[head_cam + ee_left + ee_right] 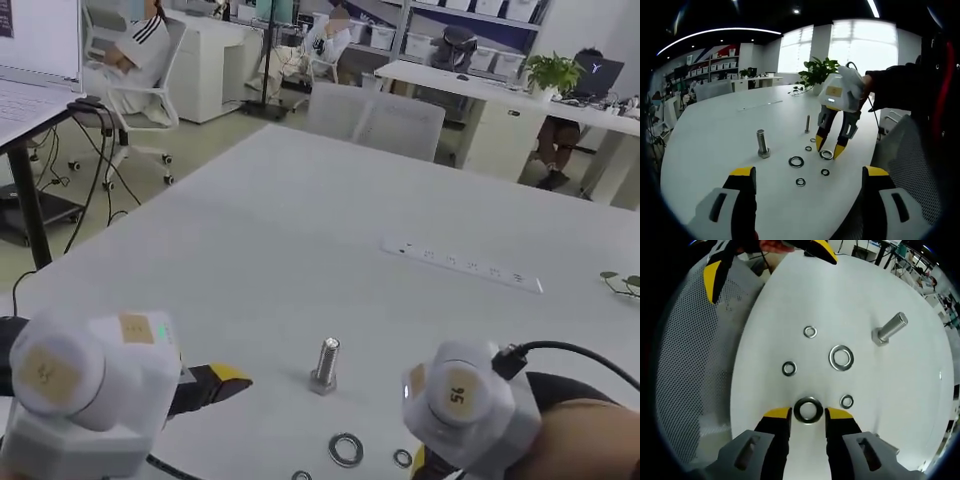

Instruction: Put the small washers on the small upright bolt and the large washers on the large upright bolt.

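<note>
Checking in from the remote station. The right claw (808, 415) is down at the table (300, 230) with its jaws pulled in narrow. One large washer (808, 410) lies flat right between the yellow tips. The tips sit just beside its rim on each side, and it doesn't look pinched to me, since the washer is flat on the surface.

Ahead of that claw there's a second large washer (841, 357), and the large bolt (889, 329) is further out, toward the right of its own view. In the head view the bolt is standing upright on its head with nothing on it. A few small washers (789, 368) are scattered flat around the claw's tips: one just beside the right tip, two out in front.

The left claw (809, 172) is off the table with its jaws spread wide and nothing between them. It's pointing across at the right claw. From there, the small bolt (807, 123) stands upright just past the right claw, also bare.
</note>
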A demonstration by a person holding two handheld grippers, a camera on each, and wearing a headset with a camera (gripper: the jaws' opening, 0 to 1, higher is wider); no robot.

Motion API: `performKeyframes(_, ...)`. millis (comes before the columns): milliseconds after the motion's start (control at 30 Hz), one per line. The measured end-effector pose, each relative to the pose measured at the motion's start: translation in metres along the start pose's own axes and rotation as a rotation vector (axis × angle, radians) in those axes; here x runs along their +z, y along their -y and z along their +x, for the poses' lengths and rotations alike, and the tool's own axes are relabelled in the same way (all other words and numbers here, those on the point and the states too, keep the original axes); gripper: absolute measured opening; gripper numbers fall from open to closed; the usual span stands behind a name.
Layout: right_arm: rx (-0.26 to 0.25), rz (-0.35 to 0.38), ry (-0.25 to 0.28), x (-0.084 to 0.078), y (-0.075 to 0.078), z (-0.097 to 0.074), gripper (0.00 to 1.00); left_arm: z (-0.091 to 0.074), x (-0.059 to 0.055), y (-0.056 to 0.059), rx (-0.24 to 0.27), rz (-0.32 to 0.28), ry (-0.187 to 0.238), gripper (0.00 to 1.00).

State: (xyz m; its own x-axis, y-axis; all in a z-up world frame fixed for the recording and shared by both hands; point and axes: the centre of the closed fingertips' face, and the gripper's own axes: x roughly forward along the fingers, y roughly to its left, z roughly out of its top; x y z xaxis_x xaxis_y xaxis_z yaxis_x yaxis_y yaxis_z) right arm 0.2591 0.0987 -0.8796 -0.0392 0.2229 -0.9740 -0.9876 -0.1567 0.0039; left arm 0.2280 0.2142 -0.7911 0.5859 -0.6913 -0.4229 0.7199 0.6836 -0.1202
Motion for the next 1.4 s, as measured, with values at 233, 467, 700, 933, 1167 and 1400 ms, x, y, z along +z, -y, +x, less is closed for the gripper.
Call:
performKeyframes(233, 0.001, -0.021, -0.035, 0.0003, 0.0011, 0.0006, 0.27, -0.0002, 0.0005, -0.0012, 0.004, 0.000, 0.001, 0.87)
performKeyframes(467, 0.002, -0.047, -0.081, -0.0002, 0.0007, 0.0010, 0.27, -0.0013, 0.0016, -0.0026, 0.009, -0.002, 0.008, 0.86)
performKeyframes(700, 0.005, -0.050, -0.100, -0.0013, 0.0003, 0.0012, 0.26, -0.0017, 0.0023, -0.0030, 0.014, -0.003, 0.013, 0.86)
performKeyframes(933, 0.006, -0.060, -0.126, -0.0017, 0.0007, 0.0016, 0.26, -0.0014, 0.0021, -0.0030, 0.015, -0.002, 0.011, 0.86)
performKeyframes(1167, 0.004, -0.052, -0.131, -0.0019, 0.0010, 0.0017, 0.26, -0.0015, 0.0027, -0.0036, 0.018, -0.005, 0.016, 0.86)
performKeyframes(1400, 0.005, -0.052, -0.133, -0.0023, 0.0005, 0.0016, 0.25, -0.0012, 0.0027, -0.0032, 0.017, -0.005, 0.016, 0.86)
